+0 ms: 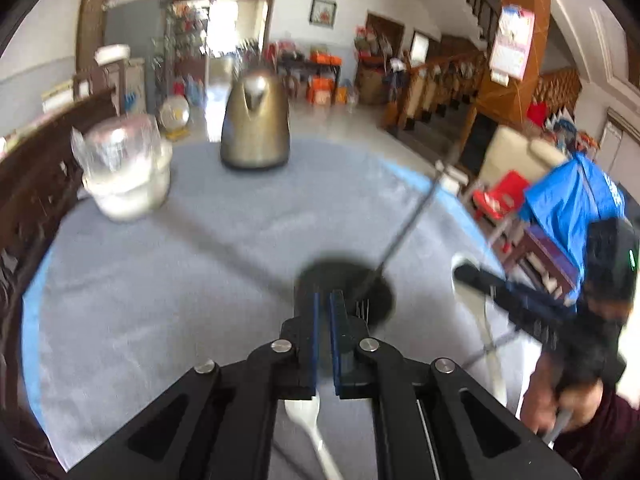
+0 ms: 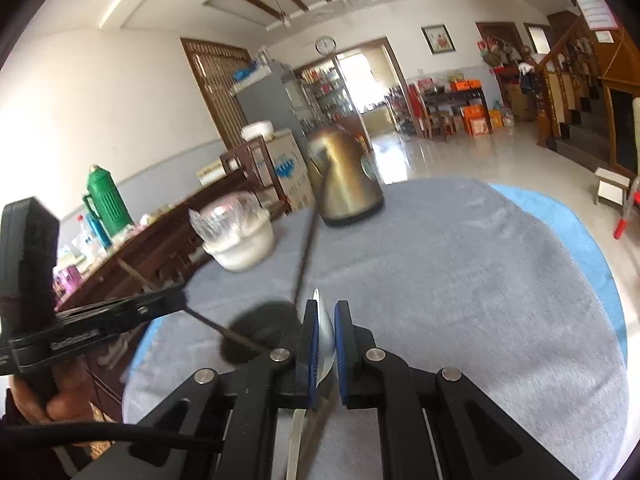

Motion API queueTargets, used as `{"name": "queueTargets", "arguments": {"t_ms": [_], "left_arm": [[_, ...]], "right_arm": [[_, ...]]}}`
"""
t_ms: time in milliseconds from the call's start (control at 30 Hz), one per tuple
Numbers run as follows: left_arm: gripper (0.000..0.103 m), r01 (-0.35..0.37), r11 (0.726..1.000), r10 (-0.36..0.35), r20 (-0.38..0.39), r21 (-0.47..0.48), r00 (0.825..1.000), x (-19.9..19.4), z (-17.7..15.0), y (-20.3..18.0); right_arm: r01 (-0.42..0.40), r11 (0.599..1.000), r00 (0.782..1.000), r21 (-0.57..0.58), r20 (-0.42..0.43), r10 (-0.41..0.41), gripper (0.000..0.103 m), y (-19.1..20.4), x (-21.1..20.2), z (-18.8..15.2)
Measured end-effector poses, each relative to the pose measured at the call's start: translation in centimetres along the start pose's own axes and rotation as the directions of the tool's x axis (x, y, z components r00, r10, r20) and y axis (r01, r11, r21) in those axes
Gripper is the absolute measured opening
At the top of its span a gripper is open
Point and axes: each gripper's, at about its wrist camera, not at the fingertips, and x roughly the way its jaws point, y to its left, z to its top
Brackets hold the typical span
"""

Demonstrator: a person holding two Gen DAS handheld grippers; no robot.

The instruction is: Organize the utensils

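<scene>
Standing beyond fingers: kettle point(image 1: 255, 120), lidded white bowl point(image 1: 126, 176).

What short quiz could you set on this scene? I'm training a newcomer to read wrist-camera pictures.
1. True or false: the kettle lies on its side on the table.
2. What is the right gripper shut on? A. a spoon B. a cup C. a knife
3. In the left wrist view, what stands left of the kettle?

Key: 1 false, it stands upright. 2 A. 3 a white tub with a clear cover.
</scene>
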Motion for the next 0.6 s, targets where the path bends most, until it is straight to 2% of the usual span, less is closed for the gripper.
{"name": "queueTargets", "arguments": {"t_ms": [67,133,200,300,400,433,533,600], "left_arm": [[0.01,-0.01,1.0,0.011,-0.09,0.01,0.996,1.6,-2.0,0.4],[0.029,-0.019,1.0,0.019,-0.177,-0.002,0.984,3.4,-3.7,1.1],[0.039,-0.033,0.999,0.029,-0.237,-0.013,0.971,4.9,-4.4,1.8],[0.039,-0.063,0.997,0.05,-0.296,-0.035,0.954,7.0,-4.4,3.2],[0.039,-0.022,0.997,-0.005,-0.337,-0.076,0.942,8.7,-3.8,4.2],[0.039,-0.008,0.997,-0.019,-0.35,-0.076,0.936,9.2,-3.6,4.2],[0.039,0.012,0.998,-0.032,-0.372,-0.055,0.928,10.6,-3.0,4.4],[0.039,0.037,0.998,-0.054,-0.381,-0.053,0.923,11.1,-2.5,4.5]], "right_arm": [[0.007,1.0,0.998,-0.005,-0.06,-0.007,0.008,-0.7,0.8,-0.9],[0.023,1.0,0.99,-0.021,-0.138,-0.026,0.008,-1.3,2.1,-2.1],[0.035,0.999,0.975,-0.017,-0.218,-0.038,0.009,-1.9,3.4,-3.0],[0.064,0.998,0.948,0.013,-0.314,-0.057,0.009,-3.4,4.9,-3.9],[0.08,0.996,0.923,0.036,-0.381,-0.06,0.01,-4.5,5.6,-3.9],[0.088,0.995,0.905,0.047,-0.422,-0.06,0.01,-5.0,6.2,-3.9],[0.105,0.993,0.871,0.045,-0.486,-0.07,0.011,-5.7,6.9,-4.2],[0.097,0.994,0.857,0.043,-0.512,-0.061,0.012,-6.2,7.3,-4.0]]}}
